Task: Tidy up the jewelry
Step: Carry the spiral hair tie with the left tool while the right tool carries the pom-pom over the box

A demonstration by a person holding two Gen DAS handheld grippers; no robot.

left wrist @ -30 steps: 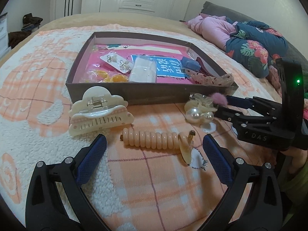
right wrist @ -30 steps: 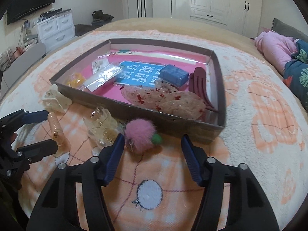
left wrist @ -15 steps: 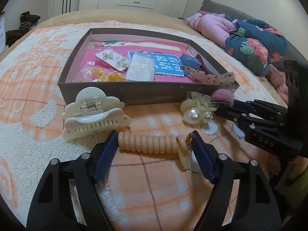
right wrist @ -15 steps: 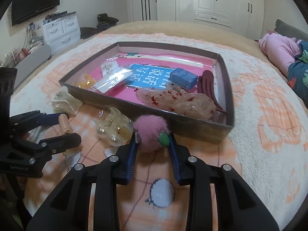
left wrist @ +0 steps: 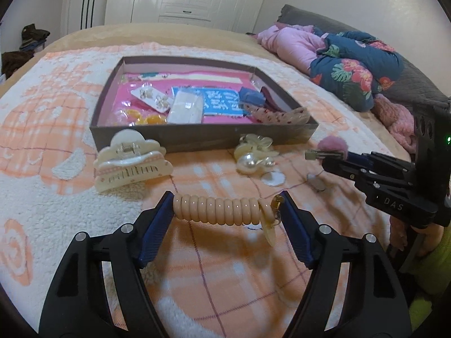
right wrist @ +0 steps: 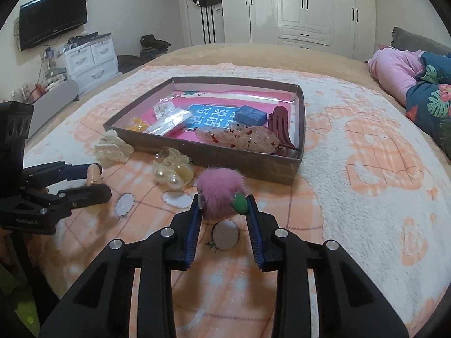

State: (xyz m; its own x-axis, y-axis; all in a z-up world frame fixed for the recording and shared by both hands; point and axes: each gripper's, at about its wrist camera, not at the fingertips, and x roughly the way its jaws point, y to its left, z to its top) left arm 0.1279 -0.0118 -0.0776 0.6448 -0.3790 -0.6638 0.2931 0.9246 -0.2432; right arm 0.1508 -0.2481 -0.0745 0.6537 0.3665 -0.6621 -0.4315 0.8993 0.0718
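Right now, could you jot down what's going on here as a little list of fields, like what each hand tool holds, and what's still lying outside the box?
left gripper: shut on the coiled hair tie, held by its two ends
right gripper: shut on the pink pompom clip
box: open, on the blanket, already holding several clips and packets
outside the box: cream claw clip and pearl clip, both on the blanket by the front wall
background: wardrobe, TV
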